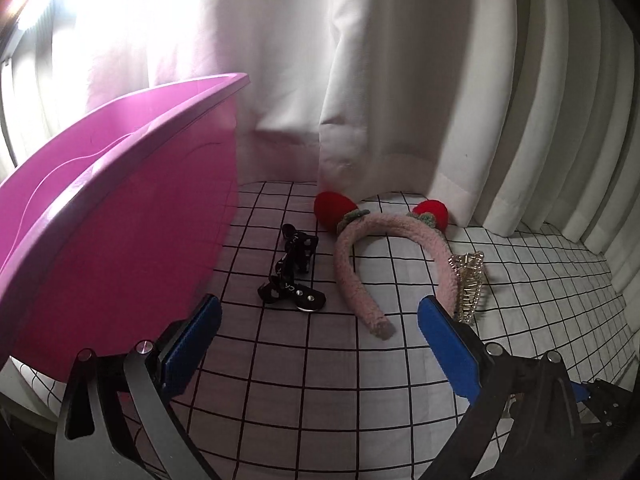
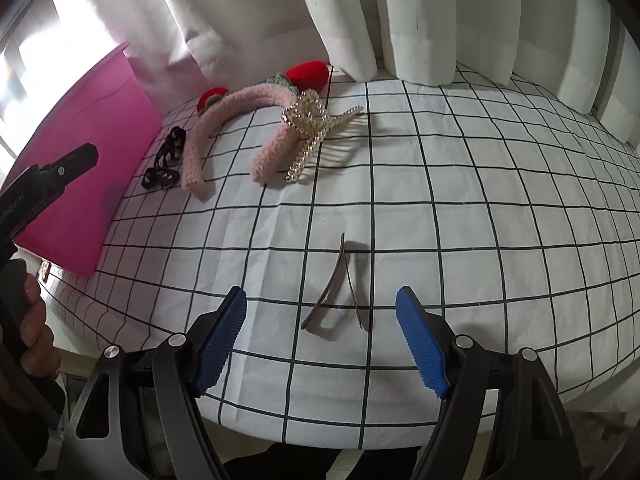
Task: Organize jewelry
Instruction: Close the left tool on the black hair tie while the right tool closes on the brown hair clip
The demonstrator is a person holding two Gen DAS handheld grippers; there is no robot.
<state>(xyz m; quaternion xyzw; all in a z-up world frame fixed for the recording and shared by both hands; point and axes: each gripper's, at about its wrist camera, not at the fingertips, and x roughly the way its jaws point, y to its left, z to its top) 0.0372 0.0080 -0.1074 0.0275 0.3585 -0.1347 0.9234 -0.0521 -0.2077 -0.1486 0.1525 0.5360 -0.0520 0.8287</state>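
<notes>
On the cloth [image 2: 440, 200], headband [image 2: 240, 120] lies between bin [image 2: 80, 152] and comb [image 2: 320, 136].

The left gripper [image 1: 318, 316] was wide open over the checked cloth [image 1: 304, 392], holding nothing. A big pink tub [image 1: 120, 208] stood at its left side. Ahead lay a black hair clip [image 1: 292, 270], a fuzzy pink headband [image 1: 384, 236] with red strawberries, and a pearl comb [image 1: 470, 286] touching the headband.

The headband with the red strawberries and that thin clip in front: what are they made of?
Headband: looks like fuzzy pink plush fabric, with a matte, nubby pile; the strawberries seem knitted. Thin clip: probably metal, being slim, grey and slightly shiny.
</notes>
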